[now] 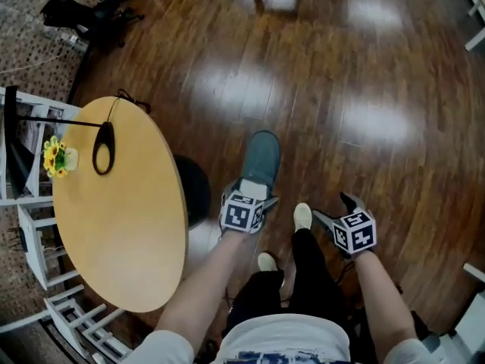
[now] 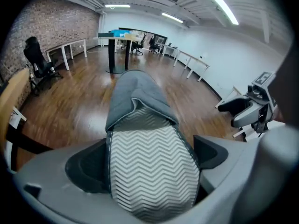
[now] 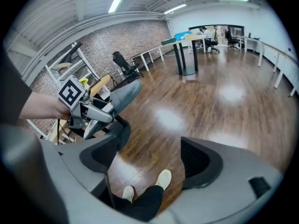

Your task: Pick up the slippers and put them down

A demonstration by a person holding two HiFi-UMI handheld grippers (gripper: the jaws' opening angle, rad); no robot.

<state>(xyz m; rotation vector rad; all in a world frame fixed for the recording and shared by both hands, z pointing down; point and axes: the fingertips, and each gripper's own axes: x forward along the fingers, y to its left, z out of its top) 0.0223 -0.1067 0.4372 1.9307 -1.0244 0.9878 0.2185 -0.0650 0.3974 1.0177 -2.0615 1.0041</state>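
**Holding one grey slipper in my left tool**

My left tool [image 2: 149,158] is clamped on the heel end of a grey slipper [image 2: 138,101]. The two jaws press its sides, and the footbed with a white zigzag pattern fills the space between them. The toe of the slipper points away from me. In the right gripper view the slipper is seen in the air, above the floor [image 1: 364,89], with the toe a little raised.

My right tool [image 3: 149,158] has its jaws apart and nothing is between them; through the gap I see only the floor and my own feet. In the head view this tool is to the right of the left one, and they do not touch.

Below the tools are my two light shoes [image 1: 302,217], standing on the dark wooden floor, which shines under the ceiling lamps. To my left is a round desk [image 1: 129,226] with a pale wooden top. Near its far edge stands a small bunch of yellow flowers [image 1: 53,158], and just beside it lies a black loop [image 1: 104,149].
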